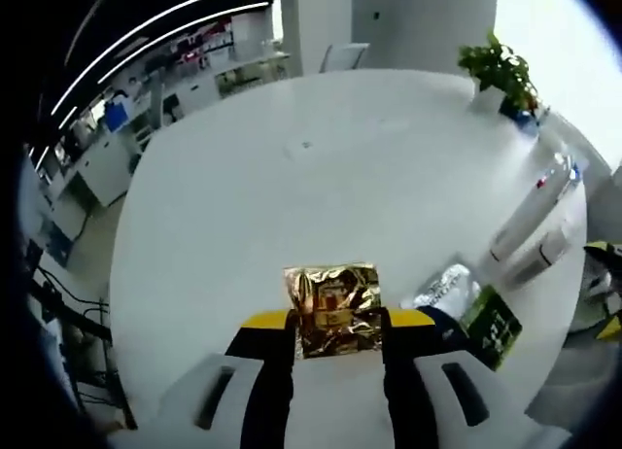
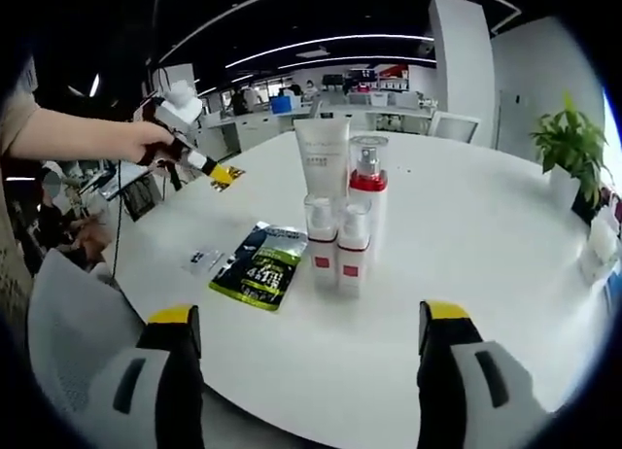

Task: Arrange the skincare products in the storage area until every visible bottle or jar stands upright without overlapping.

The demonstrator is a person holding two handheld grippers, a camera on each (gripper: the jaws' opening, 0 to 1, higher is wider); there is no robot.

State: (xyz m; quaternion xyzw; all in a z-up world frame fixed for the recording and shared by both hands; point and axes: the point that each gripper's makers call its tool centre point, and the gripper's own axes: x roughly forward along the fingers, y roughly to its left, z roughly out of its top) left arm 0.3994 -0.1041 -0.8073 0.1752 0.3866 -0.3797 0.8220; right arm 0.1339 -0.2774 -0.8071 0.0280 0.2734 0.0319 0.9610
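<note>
While clamped on gold foil sachet [image 1: 332,310], left gripper [image 1: 340,325] above worktop [image 1: 292,196]; right gripper [image 2: 309,330] fingers wide apart, empty, bottles [image 2: 342,237] upright beyond.

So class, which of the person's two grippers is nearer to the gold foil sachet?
Left. The left gripper has the gold foil sachet between its jaws. The right gripper is open over the table, facing the upright bottles, apart from the sachet.
</note>
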